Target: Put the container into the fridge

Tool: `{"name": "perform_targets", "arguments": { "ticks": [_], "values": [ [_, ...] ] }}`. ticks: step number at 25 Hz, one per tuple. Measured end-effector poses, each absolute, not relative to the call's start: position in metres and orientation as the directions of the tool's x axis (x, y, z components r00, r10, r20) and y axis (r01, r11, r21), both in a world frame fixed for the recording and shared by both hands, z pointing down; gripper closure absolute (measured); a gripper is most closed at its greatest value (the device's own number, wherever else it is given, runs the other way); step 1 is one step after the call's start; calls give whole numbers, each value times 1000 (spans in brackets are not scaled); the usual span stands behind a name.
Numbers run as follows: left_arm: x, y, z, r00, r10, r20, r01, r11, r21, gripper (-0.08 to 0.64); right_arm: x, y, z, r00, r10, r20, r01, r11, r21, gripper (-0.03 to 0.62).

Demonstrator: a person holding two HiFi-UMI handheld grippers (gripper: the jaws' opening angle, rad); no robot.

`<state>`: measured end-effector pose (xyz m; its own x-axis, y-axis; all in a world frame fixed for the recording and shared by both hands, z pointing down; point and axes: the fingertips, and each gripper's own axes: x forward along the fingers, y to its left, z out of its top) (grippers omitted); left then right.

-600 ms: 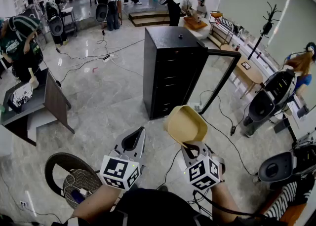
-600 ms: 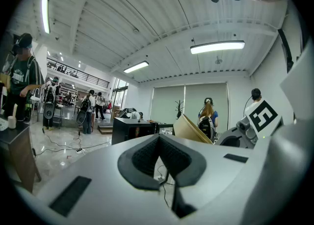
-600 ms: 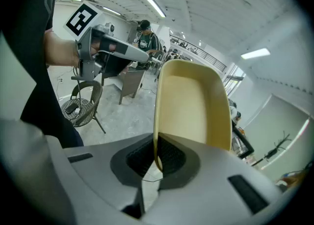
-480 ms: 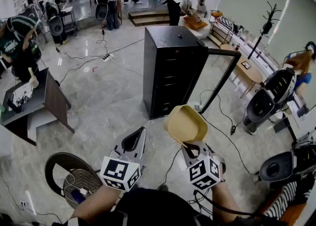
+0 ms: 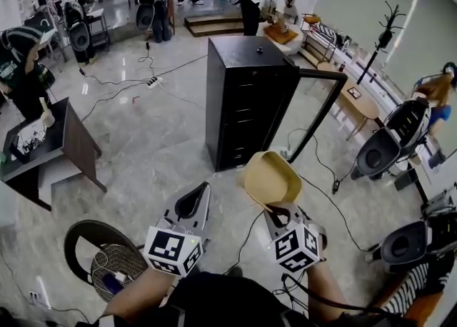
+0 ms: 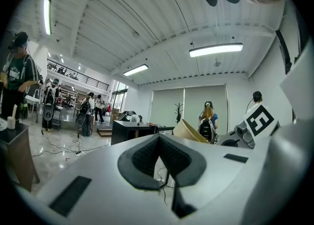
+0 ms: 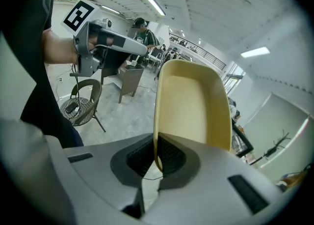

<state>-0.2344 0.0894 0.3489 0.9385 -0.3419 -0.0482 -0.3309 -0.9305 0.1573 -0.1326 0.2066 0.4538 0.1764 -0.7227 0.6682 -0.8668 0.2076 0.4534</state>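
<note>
left tongs: closed, empty | right tongs: clamped on container rim

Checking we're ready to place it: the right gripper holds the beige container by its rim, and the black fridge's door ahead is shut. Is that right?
Not quite. The head view shows the fridge with its door standing open, swung out to the right. The rest holds: the right gripper is clamped on the rim of the beige container.
</note>
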Motion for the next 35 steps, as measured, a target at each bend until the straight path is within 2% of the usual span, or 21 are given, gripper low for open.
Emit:
{"name": "perform_targets", "arguments": {
  "ticks": [21, 35],
  "values": [
    [-254, 85, 347, 953, -297, -62, -284, -946, 158, 558, -142, 198, 454, 217, -706, 674, -866, 180, 467, 575],
    [-292, 47, 360, 966, -249, -77, -232, -956, 177, 558, -184, 168, 455, 260, -696, 669, -871, 129, 474, 575]
  ]
}}
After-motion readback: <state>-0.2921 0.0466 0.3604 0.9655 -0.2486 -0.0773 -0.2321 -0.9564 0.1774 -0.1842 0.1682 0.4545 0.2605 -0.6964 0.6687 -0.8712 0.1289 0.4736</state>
